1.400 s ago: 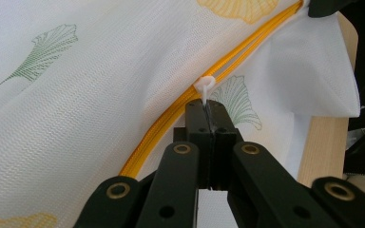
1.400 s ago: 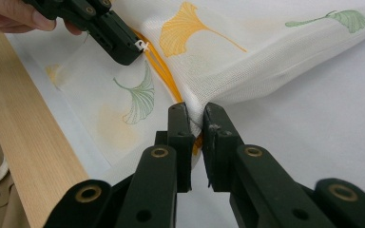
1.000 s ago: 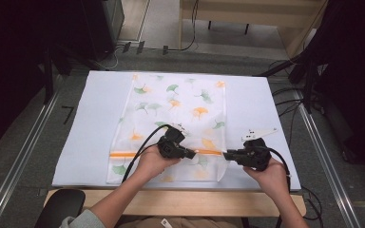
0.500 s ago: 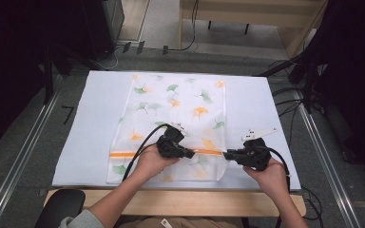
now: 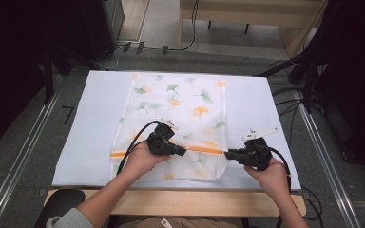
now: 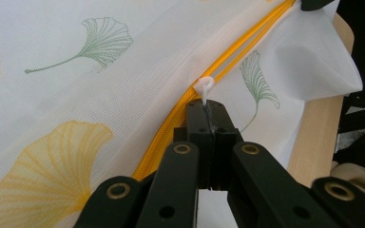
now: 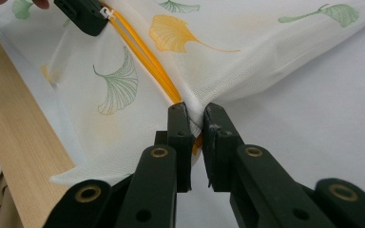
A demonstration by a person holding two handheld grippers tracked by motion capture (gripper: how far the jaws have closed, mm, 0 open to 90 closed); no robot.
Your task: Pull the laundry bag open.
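Left gripper [image 6: 208, 110] first: jaws pressed tight together, pinching the little white zipper pull [image 6: 203, 87] of the mesh bag [image 5: 180, 118]. Over on the other side, the right gripper [image 7: 196, 114] has its jaws nipped on the bag's edge, right where the orange zipper [image 7: 145, 54] ends, with a thin fold of mesh caught between them. That is the anchor hand, holding the fabric taut.

What has changed in the last second? Very little. In the high view the left gripper [image 5: 183, 152] sits almost where it was a second ago, maybe a touch further along the zipper line toward the right gripper [image 5: 229, 154], which has not budged. So the pull looks to be in its early stretch: a good length of zipper lies between the two grippers, and I judge the slide is just getting going.

The bag, white with green and orange ginkgo leaves, lies flat in the middle of a pale sheet [image 5: 90, 128] covering the table, its near edge by the wooden table lip [image 5: 180, 202]. Beyond: metal rails, grey floor, trailing cables and dark equipment at the back.
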